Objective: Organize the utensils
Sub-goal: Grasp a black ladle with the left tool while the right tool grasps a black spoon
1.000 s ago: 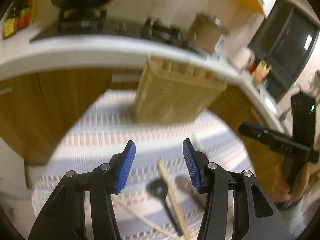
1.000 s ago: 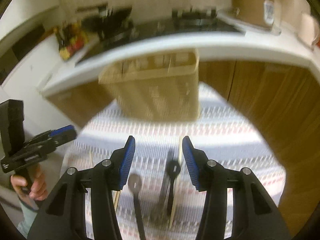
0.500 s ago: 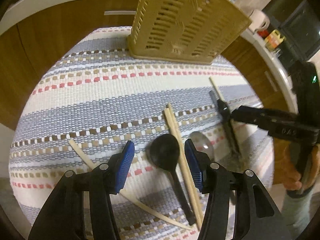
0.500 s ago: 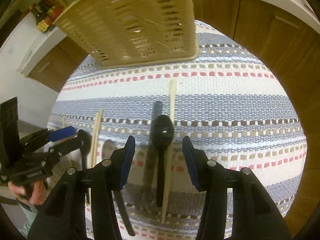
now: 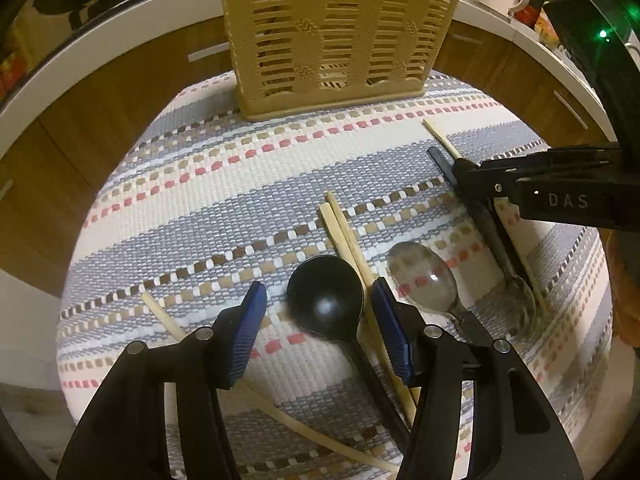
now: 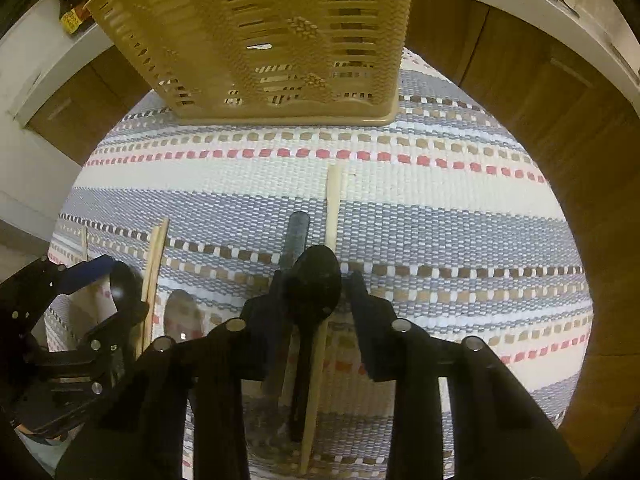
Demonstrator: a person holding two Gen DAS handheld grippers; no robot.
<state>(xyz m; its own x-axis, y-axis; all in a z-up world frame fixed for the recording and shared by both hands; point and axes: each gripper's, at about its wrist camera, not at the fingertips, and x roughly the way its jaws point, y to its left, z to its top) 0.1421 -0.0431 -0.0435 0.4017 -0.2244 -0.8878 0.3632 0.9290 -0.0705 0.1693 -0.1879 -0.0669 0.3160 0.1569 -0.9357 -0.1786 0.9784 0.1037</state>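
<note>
My left gripper (image 5: 318,320) is open, its blue pads either side of a black spoon's bowl (image 5: 326,296) without touching it. A pair of wooden chopsticks (image 5: 340,228) lies just right of that bowl, and a metal spoon (image 5: 424,280) further right. My right gripper (image 6: 314,292) points down over a second black spoon (image 6: 314,280). Its jaws are closing with that bowl between them, and a thin gap still shows on the right side. A dark-handled utensil (image 6: 298,228) and one chopstick (image 6: 333,200) lie alongside it. The beige slotted utensil holder (image 5: 332,32) stands at the mat's far edge.
Everything lies on a striped woven mat (image 5: 240,184) over a round top. A lone chopstick (image 5: 160,316) lies at the lower left. Wooden cabinet fronts (image 6: 500,60) and a white counter edge (image 5: 100,40) ring the far side. A hand shows at the right edge.
Both grippers have come down toward the mat and tilted more steeply. The right gripper's jaws have narrowed around the black spoon's bowl. The left jaws stay about as wide.
</note>
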